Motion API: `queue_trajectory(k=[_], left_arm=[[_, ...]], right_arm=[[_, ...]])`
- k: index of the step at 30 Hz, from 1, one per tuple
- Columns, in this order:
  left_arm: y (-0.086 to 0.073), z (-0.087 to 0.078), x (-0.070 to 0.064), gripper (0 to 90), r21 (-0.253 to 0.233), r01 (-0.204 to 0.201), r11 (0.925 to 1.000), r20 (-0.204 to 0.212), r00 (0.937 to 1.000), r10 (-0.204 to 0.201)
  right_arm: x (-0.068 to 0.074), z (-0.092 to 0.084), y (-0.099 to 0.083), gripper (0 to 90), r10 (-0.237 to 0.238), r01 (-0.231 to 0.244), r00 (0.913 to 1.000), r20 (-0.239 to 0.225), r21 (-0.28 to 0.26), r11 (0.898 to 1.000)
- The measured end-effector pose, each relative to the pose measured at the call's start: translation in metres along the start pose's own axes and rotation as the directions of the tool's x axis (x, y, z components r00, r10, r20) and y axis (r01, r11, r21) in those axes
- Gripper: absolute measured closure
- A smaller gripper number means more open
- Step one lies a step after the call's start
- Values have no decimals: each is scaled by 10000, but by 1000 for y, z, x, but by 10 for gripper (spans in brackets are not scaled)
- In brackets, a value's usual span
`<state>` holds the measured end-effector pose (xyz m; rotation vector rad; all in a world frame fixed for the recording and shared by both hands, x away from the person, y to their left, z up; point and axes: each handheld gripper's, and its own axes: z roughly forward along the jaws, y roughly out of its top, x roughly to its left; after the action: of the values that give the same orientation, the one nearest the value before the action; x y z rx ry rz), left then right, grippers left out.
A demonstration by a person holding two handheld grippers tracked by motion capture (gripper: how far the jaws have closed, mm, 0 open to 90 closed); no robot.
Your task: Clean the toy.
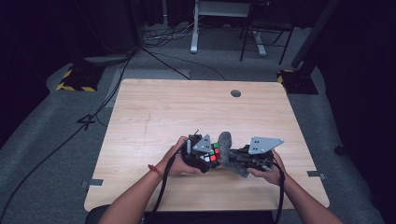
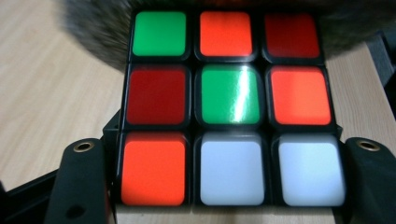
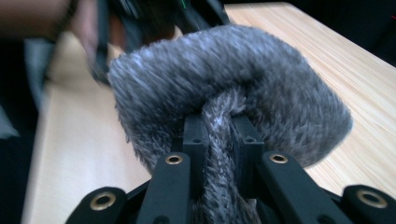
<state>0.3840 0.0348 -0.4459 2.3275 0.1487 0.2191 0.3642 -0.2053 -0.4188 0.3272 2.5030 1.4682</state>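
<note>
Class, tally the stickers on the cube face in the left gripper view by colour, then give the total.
Puzzle cube face:
Green: 2
Orange: 3
Dark red: 2
White: 2
Total: 9

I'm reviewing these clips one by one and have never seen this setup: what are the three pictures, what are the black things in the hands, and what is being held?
A person at a light wooden table holds a hand-operated two-jaw black gripper in each hand. The high view looks down from above; each of the other two comes from a camera riding on one gripper. The left gripper is shut on a scrambled colour-tiled puzzle cube. The right gripper is shut on a fluffy grey cloth, which appears to press against the cube's far side, probably wiping it.
</note>
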Motion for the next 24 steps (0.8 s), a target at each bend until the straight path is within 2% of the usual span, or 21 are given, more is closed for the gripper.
queue_trajectory(k=[1, 2, 4, 5, 8, 10, 12, 14, 17, 20, 23, 24], left_arm=[[1, 2, -4, 334, 166, -291, 9994, -324, 9990, 296], [2, 2, -5, 334, 277, -326, 9991, -336, 9989, 335], [1, 2, -3, 333, 13, -129, 9999, -130, 9998, 129], [1, 3, -2, 334, 1, -92, 10000, -164, 9998, 92], [1, 2, -2, 335, 151, -151, 9998, -304, 9994, 155], [1, 2, -1, 335, 215, -119, 9997, -289, 9995, 125], [2, 3, -1, 335, 325, -85, 9994, -273, 9996, 94], [3, 7, -2, 336, 491, -107, 9987, -247, 9996, 120], [5, 11, -5, 336, 603, -239, 9979, -154, 9996, 249], [4, 11, -5, 336, 788, -243, 9966, -338, 9991, 270], [3, 11, -5, 336, 824, -154, 9965, -413, 9990, 189], [3, 11, -4, 337, 890, -268, 9957, -455, 9985, 309]], right_arm=[[2, 1, 2, 794, -137, 137, 9999, 20, 112, 9998], [4, 3, 3, 794, -368, 363, 9992, 152, 321, 9988], [5, 4, 4, 794, -408, 404, 9991, 131, 304, 9987], [5, 3, 5, 794, -378, 374, 9992, 155, 276, 9989], [7, 4, 8, 794, -658, 637, 9971, 389, 529, 9966], [7, 3, 10, 794, -983, 920, 9930, 655, 932, 9914], [5, -1, 11, 794, -911, 824, 9918, 900, 968, 9919], [6, -3, 13, 794, -817, 756, 9937, 773, 787, 9940], [15, 2, 21, 792, -1097, 1061, 9929, 463, 730, 9917], [21, 11, 26, 791, -1326, 1283, 9905, 373, 1009, 9866], [20, 17, 27, 791, -1413, 1320, 9883, 577, 1417, 9811], [19, 17, 27, 791, -1473, 1359, 9869, 653, 1538, 9787]])
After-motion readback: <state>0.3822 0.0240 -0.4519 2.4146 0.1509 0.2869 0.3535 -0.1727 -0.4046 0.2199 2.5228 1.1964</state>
